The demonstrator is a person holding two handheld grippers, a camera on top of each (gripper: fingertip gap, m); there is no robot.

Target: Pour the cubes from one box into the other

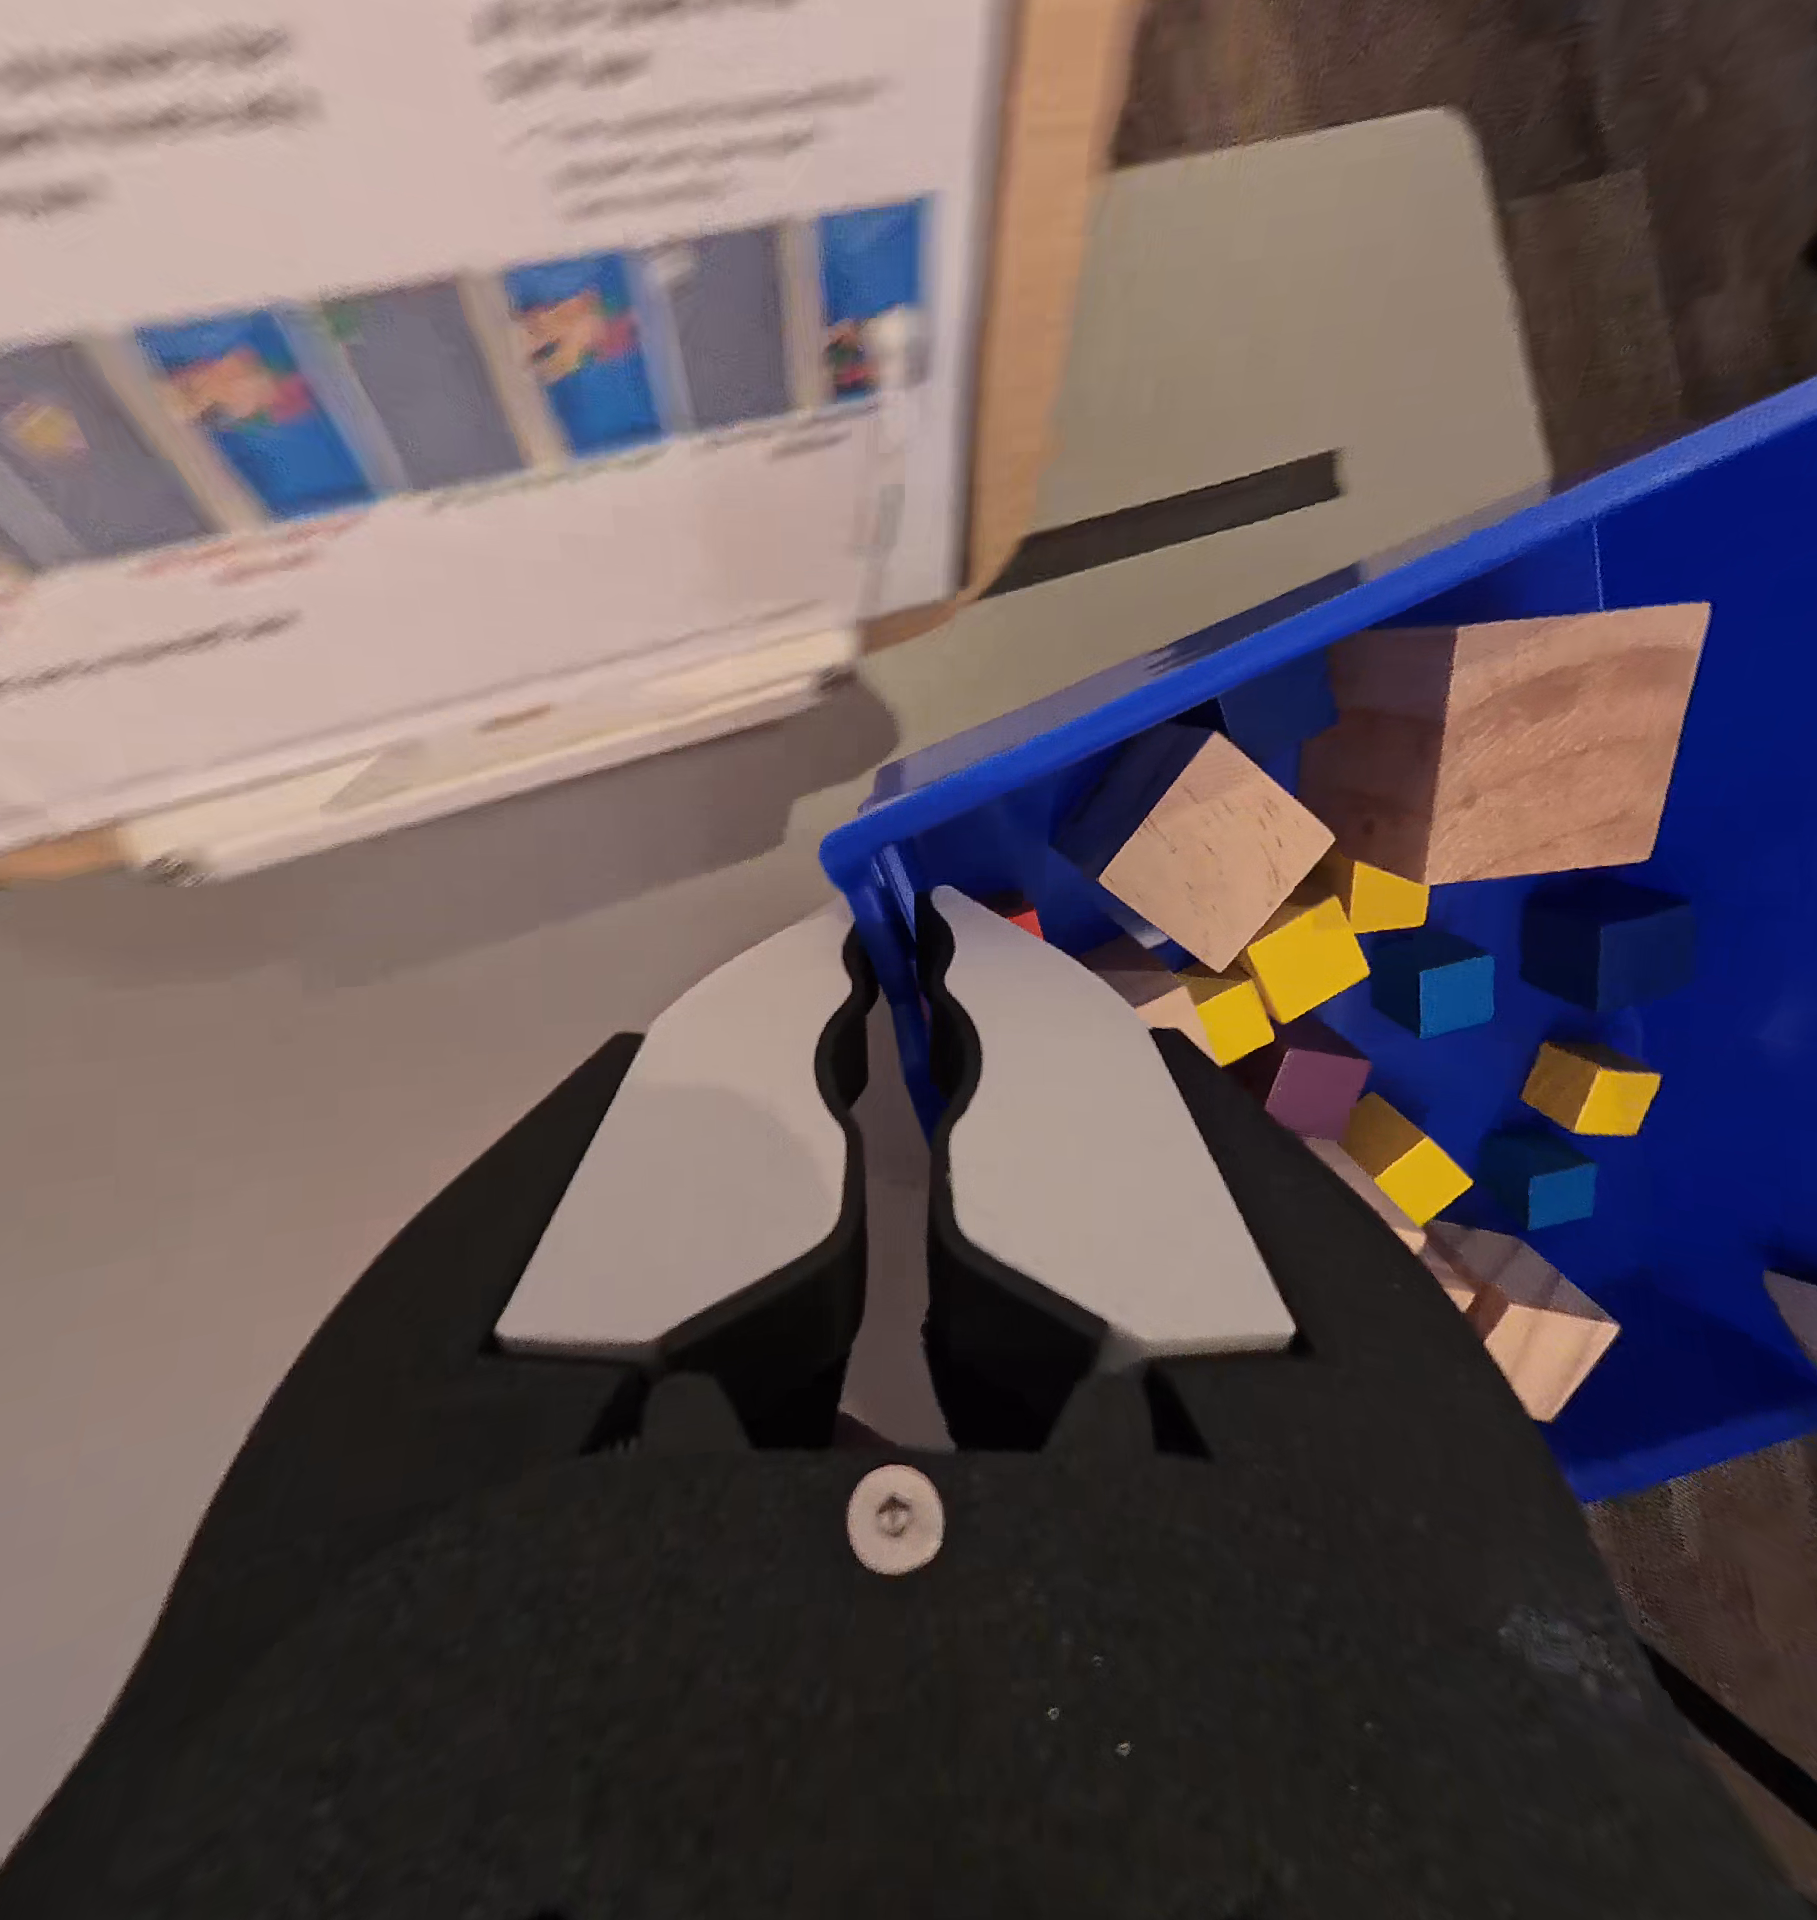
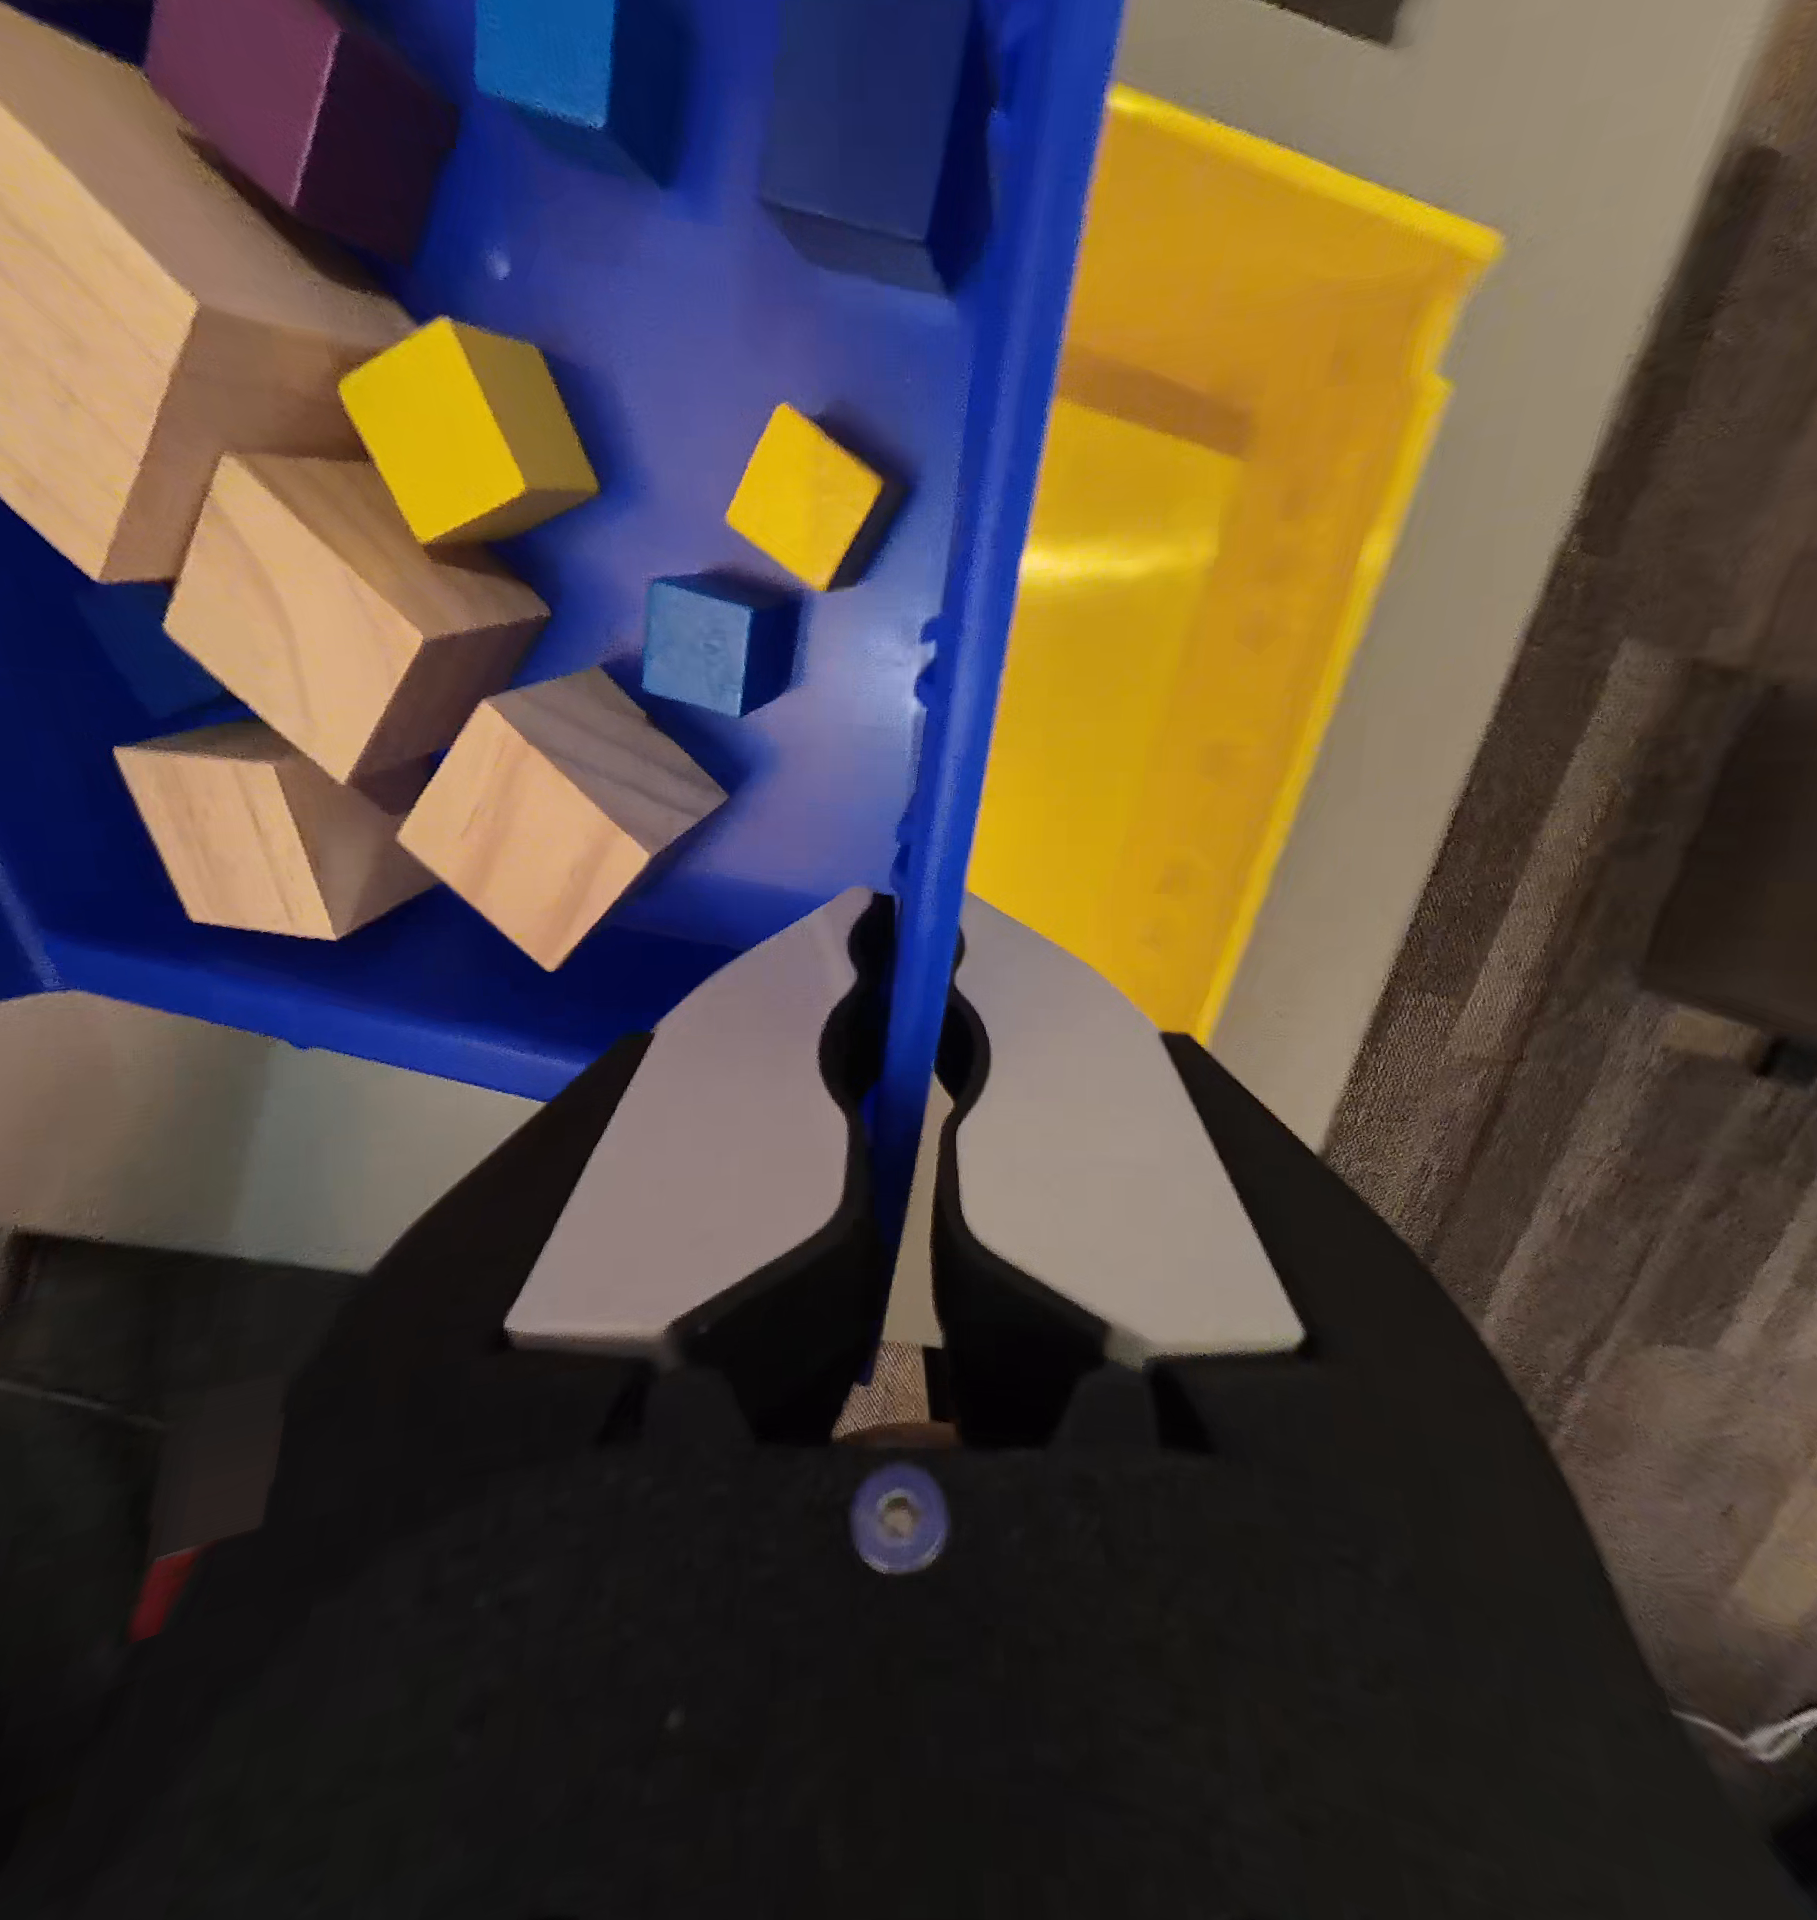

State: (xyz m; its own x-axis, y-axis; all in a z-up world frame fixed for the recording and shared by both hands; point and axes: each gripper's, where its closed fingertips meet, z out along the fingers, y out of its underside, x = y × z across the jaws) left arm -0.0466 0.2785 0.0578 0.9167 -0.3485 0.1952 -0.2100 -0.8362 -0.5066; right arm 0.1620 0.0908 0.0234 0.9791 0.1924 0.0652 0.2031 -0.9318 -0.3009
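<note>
Left tongs [image 1: 896,982] clamped on blue box [image 1: 1714,540] wall, frame centre. Right tongs [image 2: 909,940] pinching opposite wall. Box tilted, wooden and coloured cubes [image 2: 464,431] inside. Yellow box [image 2: 1247,582] upper right, behind. Poster [image 1: 416,364] upper left; writing blurred, unreadable.

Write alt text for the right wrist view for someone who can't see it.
The right gripper is clamped on the wall of a lifted blue box holding wooden, yellow, blue and purple cubes. A yellow box sits just beyond that wall, on a pale table.
</note>
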